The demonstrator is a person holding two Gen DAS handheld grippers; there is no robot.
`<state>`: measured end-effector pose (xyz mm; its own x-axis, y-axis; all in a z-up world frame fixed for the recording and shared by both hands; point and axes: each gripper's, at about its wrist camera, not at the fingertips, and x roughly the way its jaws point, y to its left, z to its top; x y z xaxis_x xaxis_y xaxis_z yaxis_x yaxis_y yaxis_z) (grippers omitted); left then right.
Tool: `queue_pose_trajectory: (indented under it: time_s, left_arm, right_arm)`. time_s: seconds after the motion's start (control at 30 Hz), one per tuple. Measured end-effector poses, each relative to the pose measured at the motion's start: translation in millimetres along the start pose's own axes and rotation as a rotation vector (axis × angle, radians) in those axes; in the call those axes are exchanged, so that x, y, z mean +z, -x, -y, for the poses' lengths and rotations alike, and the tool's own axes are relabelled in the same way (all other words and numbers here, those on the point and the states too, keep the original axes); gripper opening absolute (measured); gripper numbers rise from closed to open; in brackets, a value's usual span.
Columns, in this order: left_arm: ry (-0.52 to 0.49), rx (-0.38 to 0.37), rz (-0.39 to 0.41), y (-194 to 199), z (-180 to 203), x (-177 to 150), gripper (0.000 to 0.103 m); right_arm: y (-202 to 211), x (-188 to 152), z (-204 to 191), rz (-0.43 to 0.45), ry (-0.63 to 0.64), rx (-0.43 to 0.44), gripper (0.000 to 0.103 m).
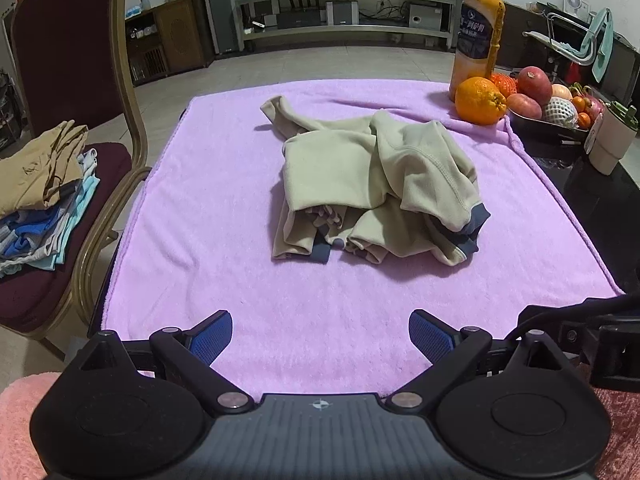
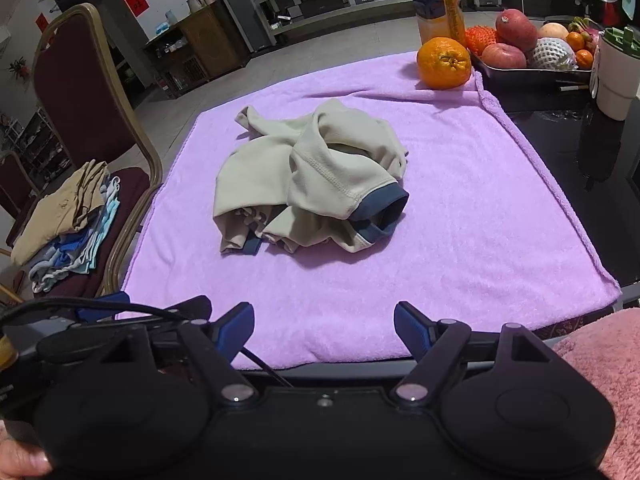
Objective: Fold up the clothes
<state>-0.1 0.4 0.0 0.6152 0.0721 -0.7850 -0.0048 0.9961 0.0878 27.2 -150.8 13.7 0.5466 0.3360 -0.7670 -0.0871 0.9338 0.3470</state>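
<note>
Beige garment crumpled on purple towel, underside hidden.

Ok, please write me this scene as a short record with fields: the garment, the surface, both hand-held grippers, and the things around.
garment: beige top with navy cuffs, crumpled in a heap, not yet folded
surface: purple towel spread over the table
left hand-held gripper: open, empty, above the towel's near edge
right hand-held gripper: open, empty, above the near edge
finished pile: folded clothes on the chair, left of the table
far right corner: orange, juice bottle, fruit tray
</note>
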Motion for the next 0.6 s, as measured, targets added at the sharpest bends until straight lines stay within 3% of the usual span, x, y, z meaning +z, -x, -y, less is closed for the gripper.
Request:
queue_pose_trajectory:
  time_s: [0.6]
  left_arm:
    - [0.02, -0.011, 0.006, 0.0, -3.5, -0.7, 0.098]
  right_arm:
    - [-2.4, -0.2, 0.3, -0.015, 0.008, -0.02, 0.078]
